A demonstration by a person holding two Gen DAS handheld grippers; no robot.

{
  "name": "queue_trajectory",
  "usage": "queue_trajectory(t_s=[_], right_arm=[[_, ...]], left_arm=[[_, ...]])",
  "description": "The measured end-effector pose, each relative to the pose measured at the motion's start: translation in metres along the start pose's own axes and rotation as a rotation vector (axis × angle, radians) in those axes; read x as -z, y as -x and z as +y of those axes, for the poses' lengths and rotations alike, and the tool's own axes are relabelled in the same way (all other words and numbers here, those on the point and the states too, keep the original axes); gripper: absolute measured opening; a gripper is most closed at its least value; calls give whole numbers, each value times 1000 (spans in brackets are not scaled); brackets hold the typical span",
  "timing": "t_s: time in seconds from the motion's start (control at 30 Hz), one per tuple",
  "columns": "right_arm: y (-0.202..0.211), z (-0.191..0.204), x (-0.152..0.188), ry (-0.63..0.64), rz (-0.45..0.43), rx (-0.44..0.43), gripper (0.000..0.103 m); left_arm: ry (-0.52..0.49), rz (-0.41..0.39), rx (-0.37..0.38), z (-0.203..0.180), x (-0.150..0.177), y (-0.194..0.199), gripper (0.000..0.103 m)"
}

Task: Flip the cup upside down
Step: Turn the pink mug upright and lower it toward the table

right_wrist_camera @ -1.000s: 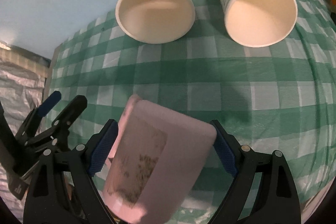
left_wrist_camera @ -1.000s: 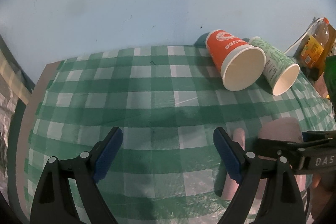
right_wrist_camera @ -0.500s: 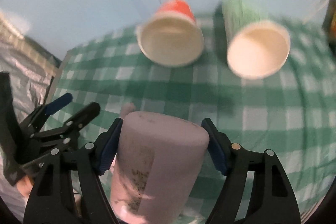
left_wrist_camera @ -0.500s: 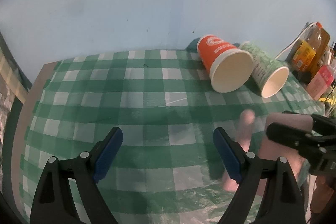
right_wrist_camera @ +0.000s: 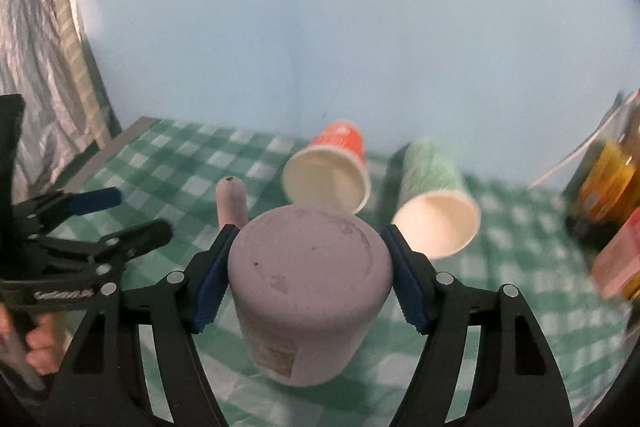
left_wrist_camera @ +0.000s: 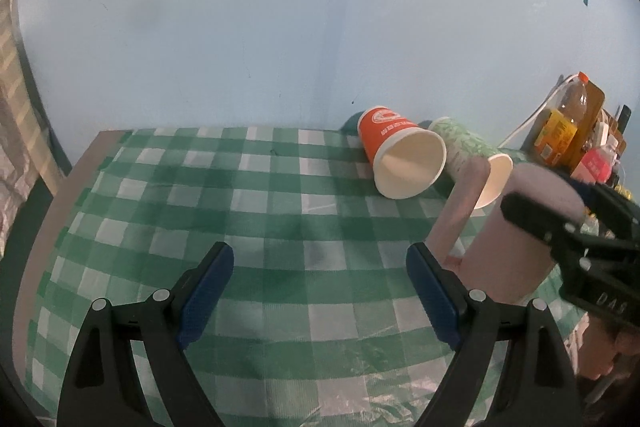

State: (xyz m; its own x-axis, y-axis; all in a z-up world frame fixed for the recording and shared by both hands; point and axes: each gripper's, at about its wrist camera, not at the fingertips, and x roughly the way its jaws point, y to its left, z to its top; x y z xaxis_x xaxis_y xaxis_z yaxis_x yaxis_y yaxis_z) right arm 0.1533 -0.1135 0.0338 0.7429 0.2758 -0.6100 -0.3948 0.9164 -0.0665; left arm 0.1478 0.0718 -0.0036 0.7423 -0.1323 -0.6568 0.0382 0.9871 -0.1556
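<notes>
My right gripper (right_wrist_camera: 310,279) is shut on a pale pink cup (right_wrist_camera: 308,291) with a long handle (right_wrist_camera: 231,203). The cup stands bottom-up, its flat base facing me and its mouth toward the green checked tablecloth (right_wrist_camera: 172,167). In the left wrist view the pink cup (left_wrist_camera: 520,239) is at the right, its handle (left_wrist_camera: 460,211) pointing up and left, with the right gripper (left_wrist_camera: 576,227) around it. My left gripper (left_wrist_camera: 320,291) is open and empty over the cloth, left of the cup.
An orange paper cup (left_wrist_camera: 400,155) and a green paper cup (left_wrist_camera: 472,155) lie on their sides at the back of the table by the blue wall. Bottles and boxes (left_wrist_camera: 568,135) stand at the far right. The table's left edge (left_wrist_camera: 60,195) shows bare.
The right gripper has turned the pink cup from lying tilted to standing bottom-up, and lifted its view. The left gripper stayed open and tilted up slightly.
</notes>
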Motion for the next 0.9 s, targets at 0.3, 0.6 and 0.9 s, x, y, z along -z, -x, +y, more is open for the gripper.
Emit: queue_trajectory(t_s=[0.3,0.6,0.9], right_arm=[[7,0,11,36,-66,49,72],[2,1,34,35,-148,71,72],[5,-5,47,3,-222,47,72]], left_arm=[[-31,-12,-8,-14,24,0,89],[-53,37,-9,-18,37,-15,90],[-43,45,-2,-16,38,-17,90]])
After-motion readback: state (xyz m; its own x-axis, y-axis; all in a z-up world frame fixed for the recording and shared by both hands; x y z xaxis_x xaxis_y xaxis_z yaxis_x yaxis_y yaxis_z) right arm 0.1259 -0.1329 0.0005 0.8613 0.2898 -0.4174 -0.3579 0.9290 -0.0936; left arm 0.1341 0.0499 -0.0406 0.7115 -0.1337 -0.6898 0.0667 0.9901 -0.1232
